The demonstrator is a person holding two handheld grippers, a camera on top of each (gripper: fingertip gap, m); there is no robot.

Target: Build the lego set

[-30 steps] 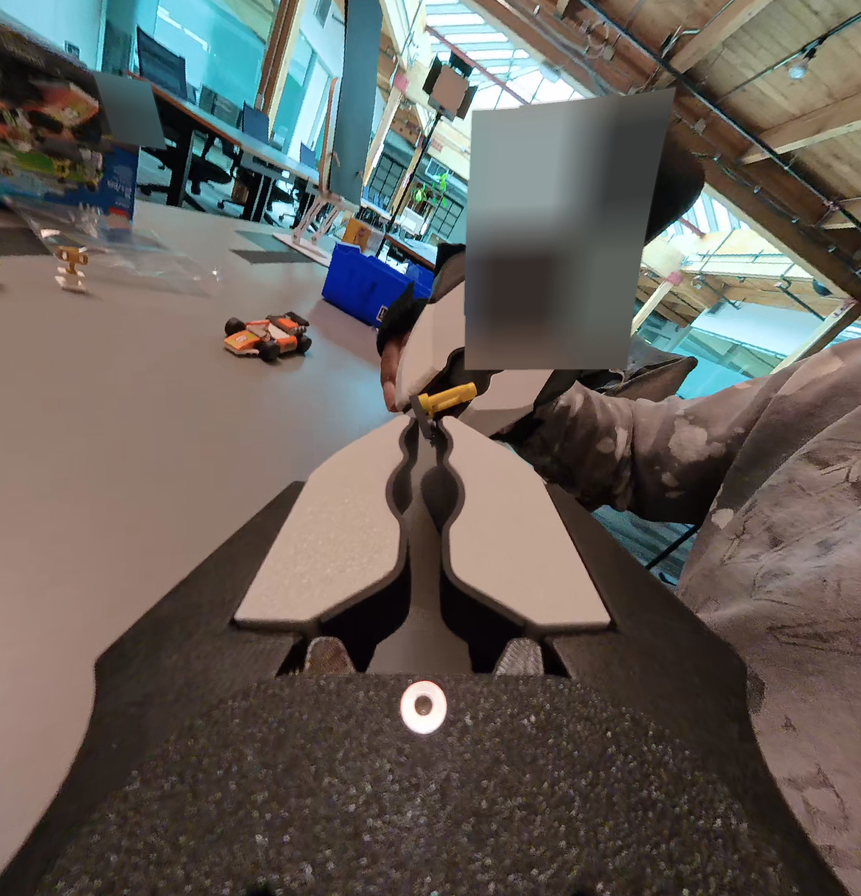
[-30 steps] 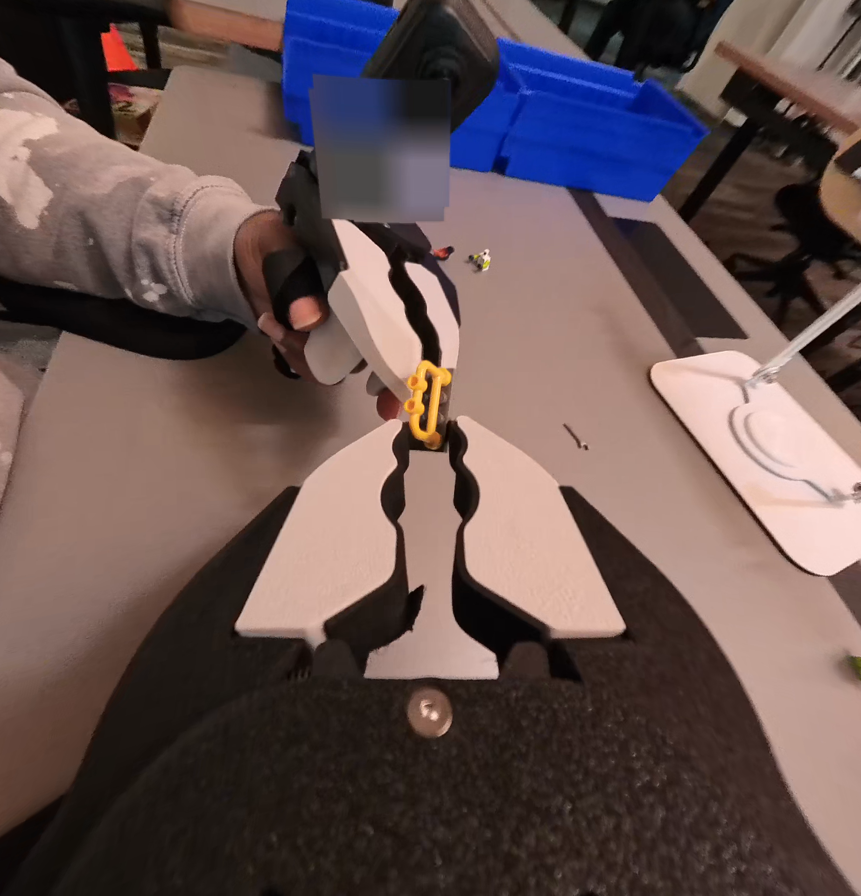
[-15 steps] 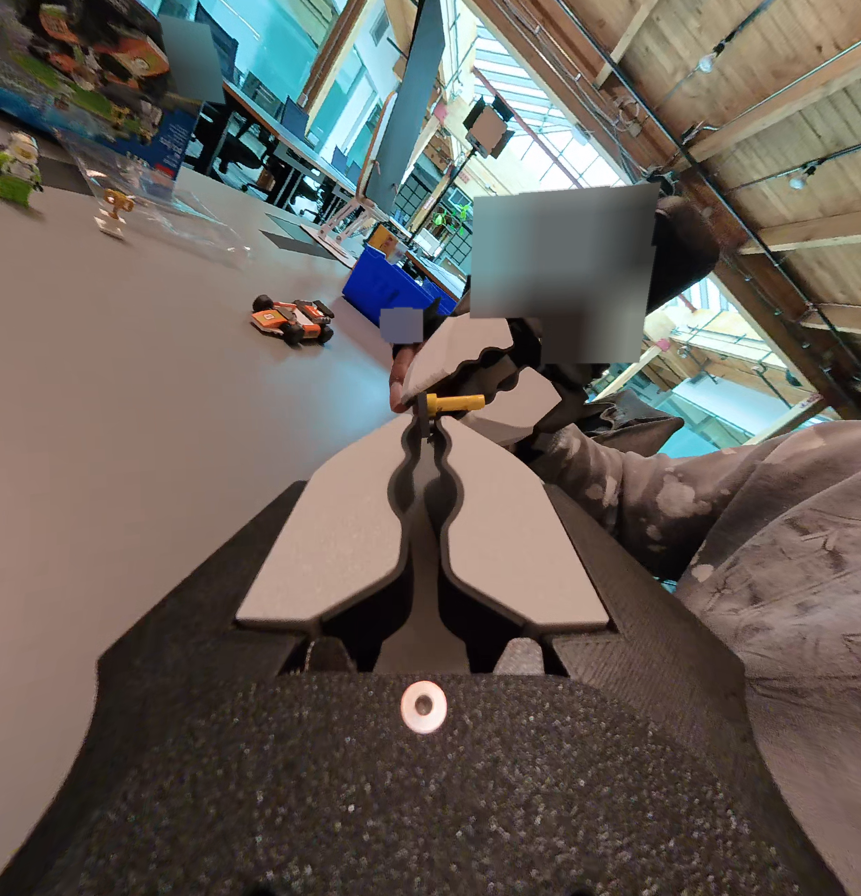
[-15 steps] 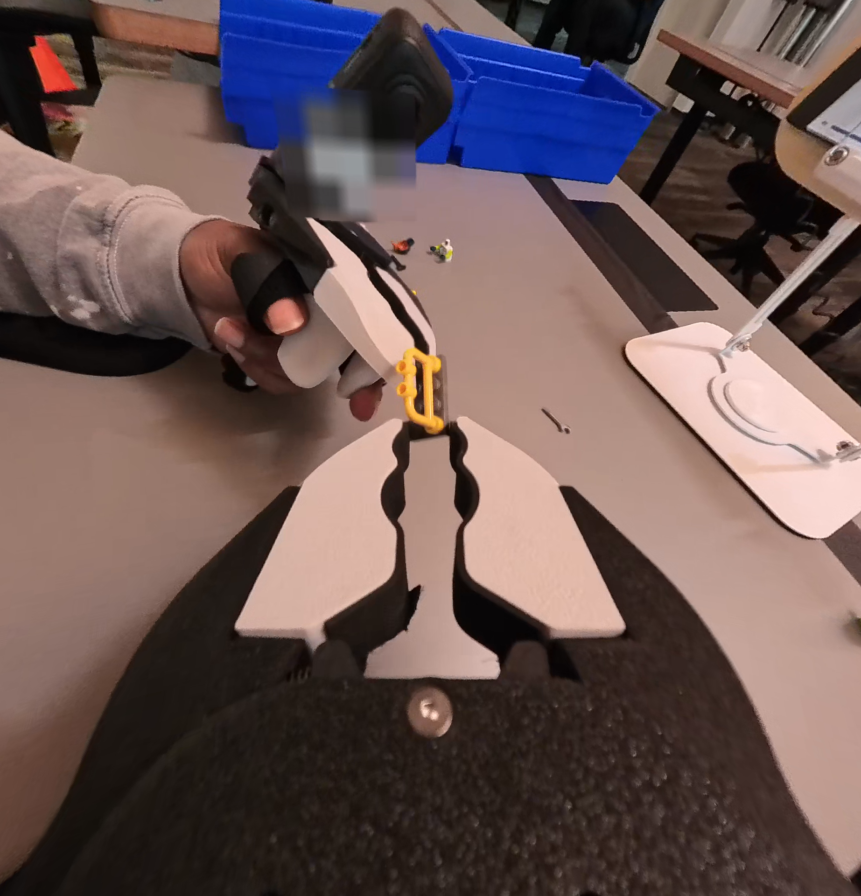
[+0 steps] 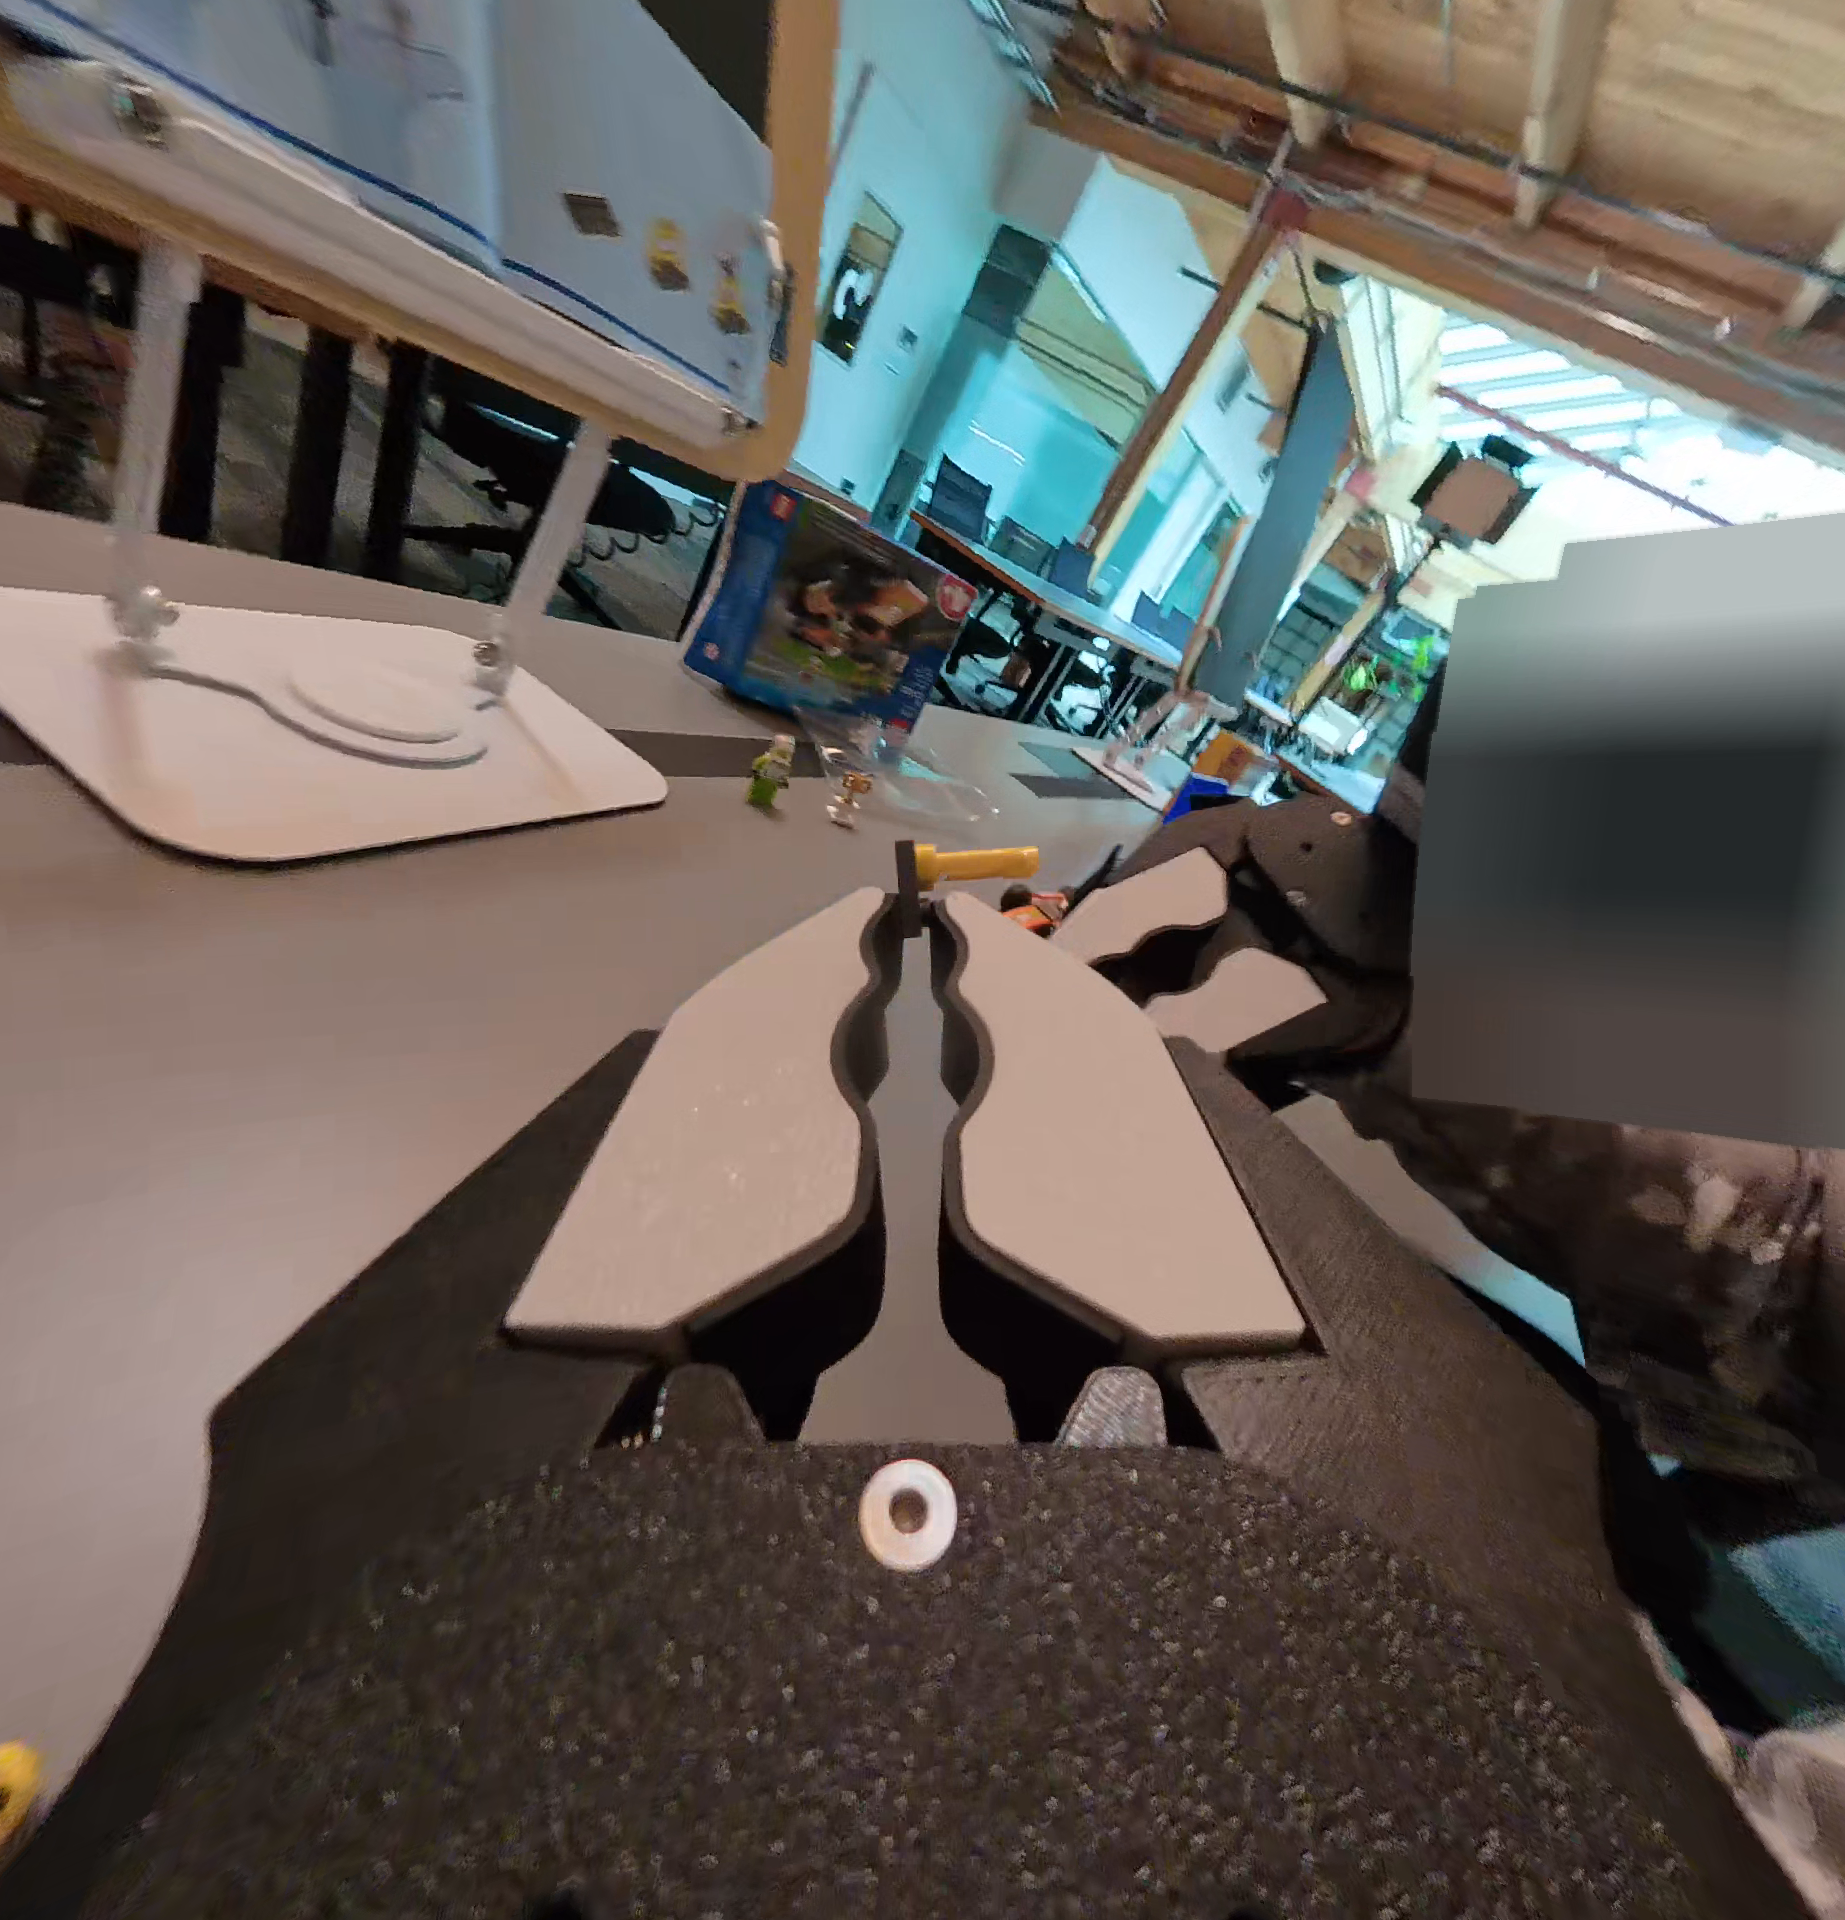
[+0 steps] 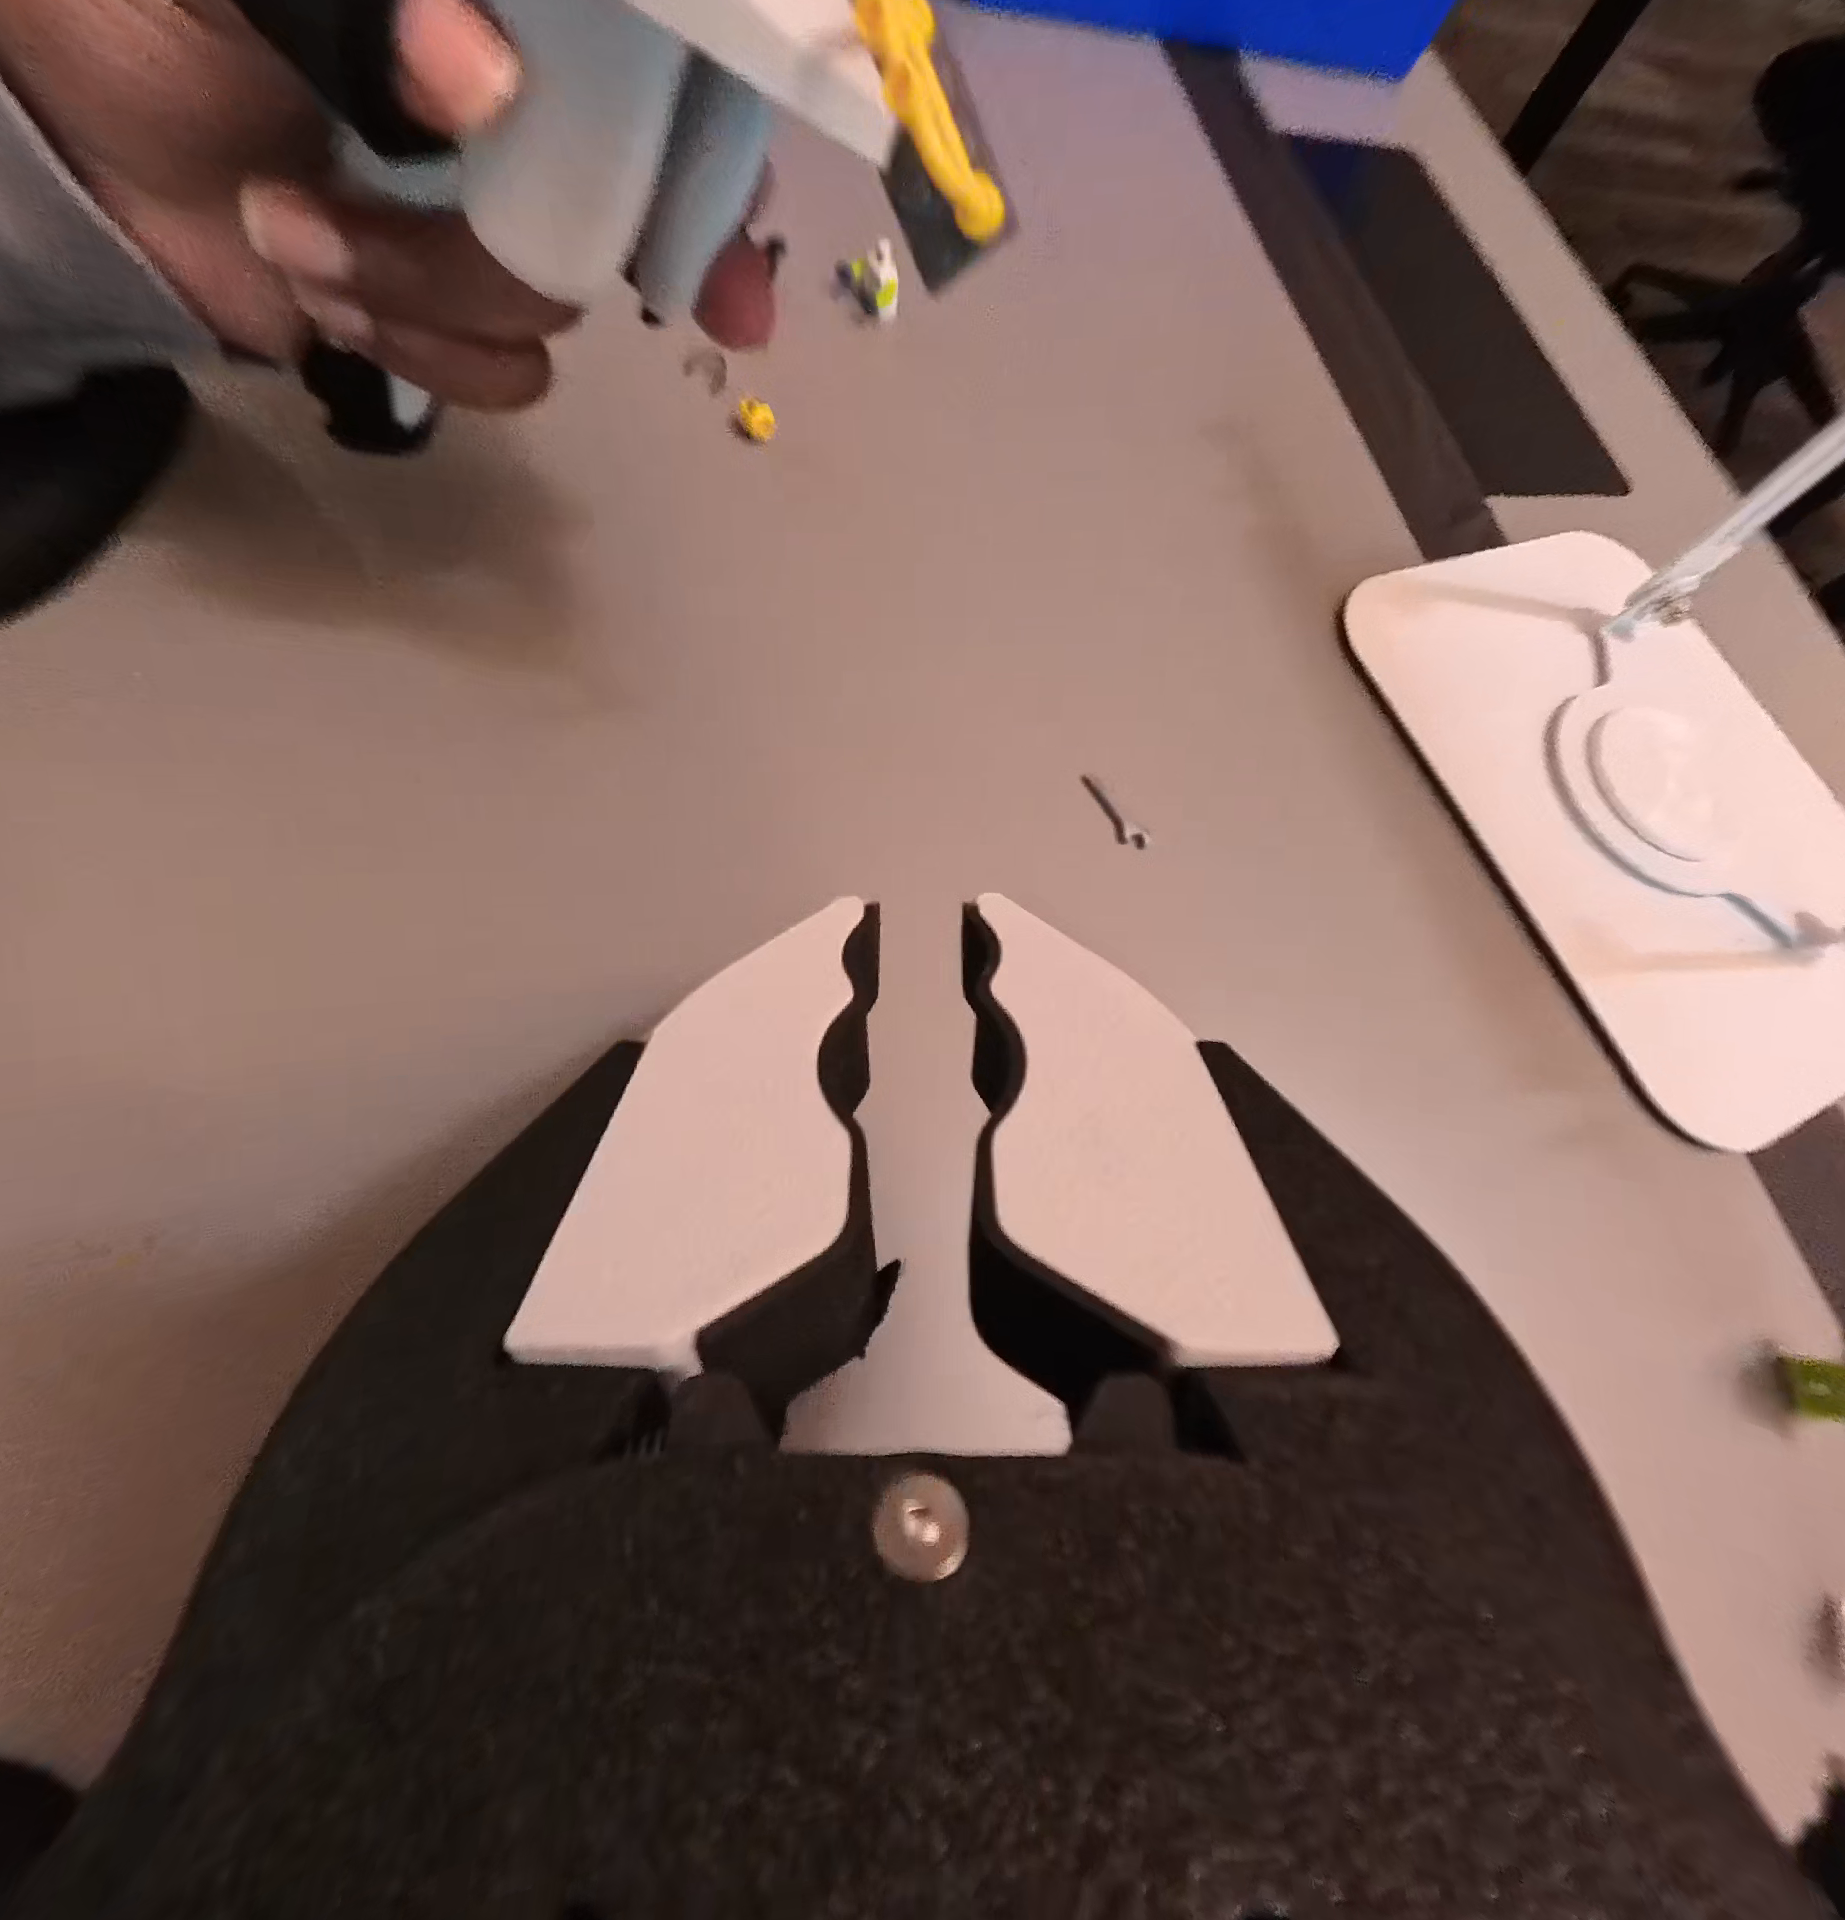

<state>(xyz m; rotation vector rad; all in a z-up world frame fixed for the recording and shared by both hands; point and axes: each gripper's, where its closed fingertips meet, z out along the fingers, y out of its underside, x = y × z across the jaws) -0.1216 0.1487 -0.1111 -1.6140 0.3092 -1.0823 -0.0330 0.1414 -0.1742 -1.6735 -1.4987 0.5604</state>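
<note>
Grey table (image 6: 689, 727) now lies under right gripper (image 6: 920, 906), jaws apart w/ nothing, having released yellow-black piece (image 5: 944, 868), left gripper (image 5: 913, 902) alone pinching it, so sub-assy looks joined.

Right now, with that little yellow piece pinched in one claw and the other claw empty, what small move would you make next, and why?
Probably carry the left gripper, shut on the yellow-and-black piece, toward the small orange car just beyond it on the table, likely where it belongs. The right gripper hangs open and empty above the table, so it could steady the car.
</note>
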